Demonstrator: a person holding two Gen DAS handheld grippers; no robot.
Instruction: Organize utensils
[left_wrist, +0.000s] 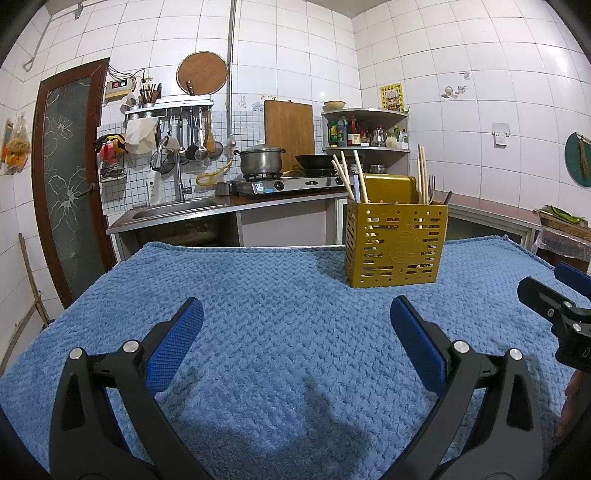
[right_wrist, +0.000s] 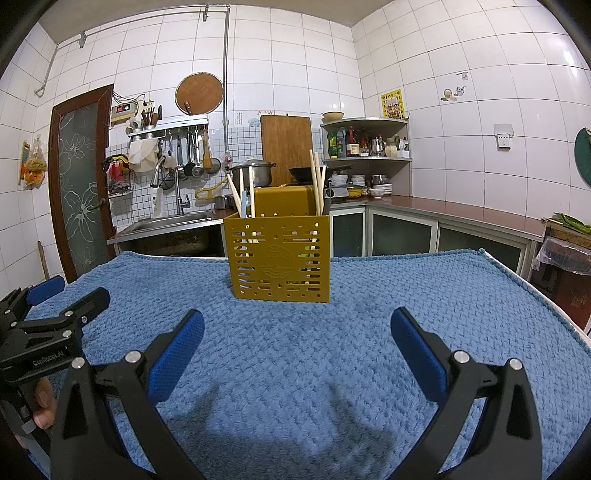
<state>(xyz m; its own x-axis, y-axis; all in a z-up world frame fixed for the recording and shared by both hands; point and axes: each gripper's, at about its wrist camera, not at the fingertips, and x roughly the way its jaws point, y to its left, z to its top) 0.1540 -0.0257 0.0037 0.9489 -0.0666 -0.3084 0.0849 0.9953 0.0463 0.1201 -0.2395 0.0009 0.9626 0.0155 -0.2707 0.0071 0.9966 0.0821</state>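
A yellow perforated utensil holder (left_wrist: 395, 243) stands upright on the blue towel (left_wrist: 258, 295), far right of centre in the left wrist view and near centre in the right wrist view (right_wrist: 280, 258). Wooden chopsticks (left_wrist: 360, 177) and a few metal utensils (left_wrist: 432, 190) stand in it. My left gripper (left_wrist: 295, 325) is open and empty, low over the towel, well short of the holder. My right gripper (right_wrist: 295, 332) is open and empty, just in front of the holder. Each gripper shows at the edge of the other's view.
The towel (right_wrist: 406, 295) covers the table. Behind it run a counter with a sink (left_wrist: 177, 210), a gas stove with a pot (left_wrist: 260, 160) and a wok, and a corner shelf with bottles (left_wrist: 364, 133). A door (left_wrist: 70, 177) is at the left.
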